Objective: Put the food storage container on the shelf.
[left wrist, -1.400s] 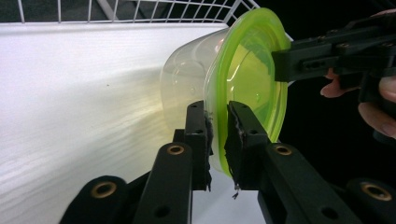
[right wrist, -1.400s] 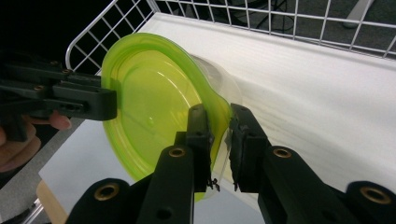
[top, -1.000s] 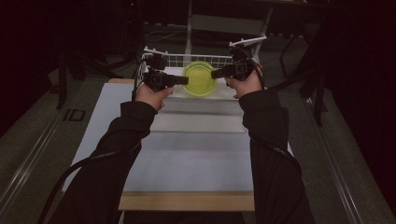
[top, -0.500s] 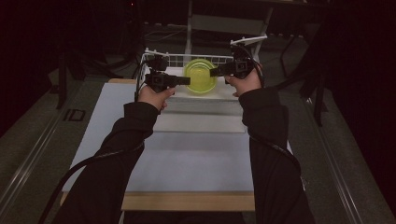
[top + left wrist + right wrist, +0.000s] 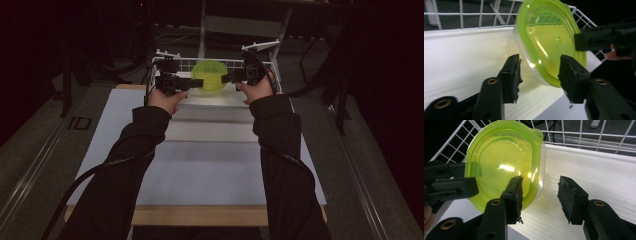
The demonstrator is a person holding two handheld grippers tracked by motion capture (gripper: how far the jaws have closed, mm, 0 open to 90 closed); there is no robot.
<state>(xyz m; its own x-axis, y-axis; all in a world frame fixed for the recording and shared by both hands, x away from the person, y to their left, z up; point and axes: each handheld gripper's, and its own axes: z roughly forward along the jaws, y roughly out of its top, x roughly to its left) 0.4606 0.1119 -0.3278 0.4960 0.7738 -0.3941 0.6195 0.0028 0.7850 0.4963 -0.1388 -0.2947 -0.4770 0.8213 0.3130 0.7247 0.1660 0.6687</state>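
Observation:
A clear tub with a lime-green lid [image 5: 209, 75] stands tilted on its edge inside the white wire basket [image 5: 165, 57] at the table's far end. My left gripper [image 5: 198, 83] reaches in from the left and my right gripper [image 5: 226, 78] from the right. Both pairs of jaws have just been opening. In the left gripper view, the tub's rim [image 5: 549, 50] lies between the spread jaws of the left gripper [image 5: 540, 72], no pad pressing. The right gripper [image 5: 540, 192] is open too; the lid [image 5: 501, 167] overlaps its left jaw, and its right jaw stands apart.
The basket's wire walls [image 5: 461, 15] rise close behind the tub, and its floor is a white ribbed sheet [image 5: 599, 170]. A pale mat [image 5: 210, 160] covers the table between the person's dark sleeves. Dark floor and stands surround the table.
Both pairs of jaws have spread apart from the tub. The tub now sits slightly farther back in the basket. The hands have stayed about where they were.

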